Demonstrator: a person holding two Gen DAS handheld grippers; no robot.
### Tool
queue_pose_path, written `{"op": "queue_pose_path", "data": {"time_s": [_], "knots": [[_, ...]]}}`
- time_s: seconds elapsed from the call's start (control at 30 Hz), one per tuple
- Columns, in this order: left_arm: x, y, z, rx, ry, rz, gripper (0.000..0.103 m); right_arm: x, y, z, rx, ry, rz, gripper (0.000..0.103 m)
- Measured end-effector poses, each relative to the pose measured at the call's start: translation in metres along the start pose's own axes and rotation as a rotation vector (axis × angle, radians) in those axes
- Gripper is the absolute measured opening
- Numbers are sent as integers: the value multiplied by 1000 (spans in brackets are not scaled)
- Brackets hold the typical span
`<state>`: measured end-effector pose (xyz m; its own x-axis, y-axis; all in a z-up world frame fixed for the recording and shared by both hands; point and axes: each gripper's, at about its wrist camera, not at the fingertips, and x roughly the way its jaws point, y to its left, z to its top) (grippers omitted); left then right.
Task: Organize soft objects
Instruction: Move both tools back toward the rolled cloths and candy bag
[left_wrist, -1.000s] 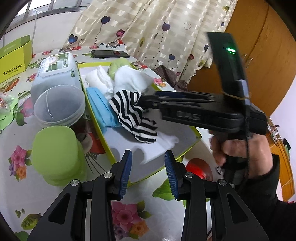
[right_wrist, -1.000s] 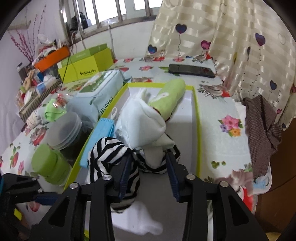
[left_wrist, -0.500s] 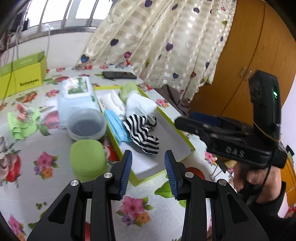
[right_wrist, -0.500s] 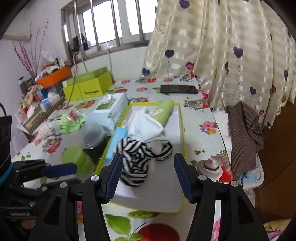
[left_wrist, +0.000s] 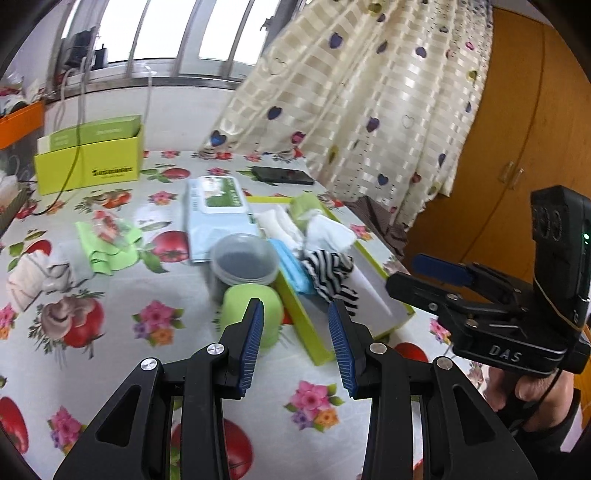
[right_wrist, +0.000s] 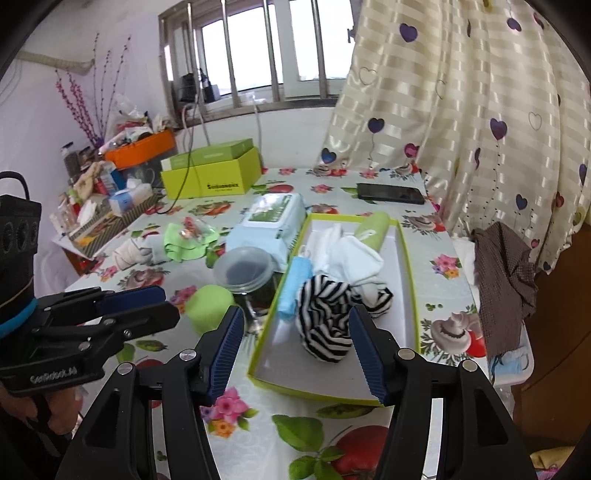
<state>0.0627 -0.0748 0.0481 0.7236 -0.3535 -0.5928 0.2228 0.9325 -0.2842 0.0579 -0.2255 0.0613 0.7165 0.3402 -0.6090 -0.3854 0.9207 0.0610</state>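
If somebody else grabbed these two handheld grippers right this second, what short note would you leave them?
Left gripper: open, empty, held above the table short of the tray.
Right gripper: open, empty, pointed at the tray's near end.
In the green-rimmed tray: striped sock, white socks, blue face mask along the left wall, green roll at the far end.
Outside the tray, on the table: green cloth and a pale bundle past the wet wipes pack.
Done: several soft items are in the tray.
Left: probably the green cloth and the bundle.
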Motion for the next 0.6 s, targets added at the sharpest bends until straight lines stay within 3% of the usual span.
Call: {"op": "queue_pose_path", "data": {"time_s": [0.6], "knots": [[-11,46,-5,-79,-20,61,38,17,36,13,-47,15,73,59]]}}
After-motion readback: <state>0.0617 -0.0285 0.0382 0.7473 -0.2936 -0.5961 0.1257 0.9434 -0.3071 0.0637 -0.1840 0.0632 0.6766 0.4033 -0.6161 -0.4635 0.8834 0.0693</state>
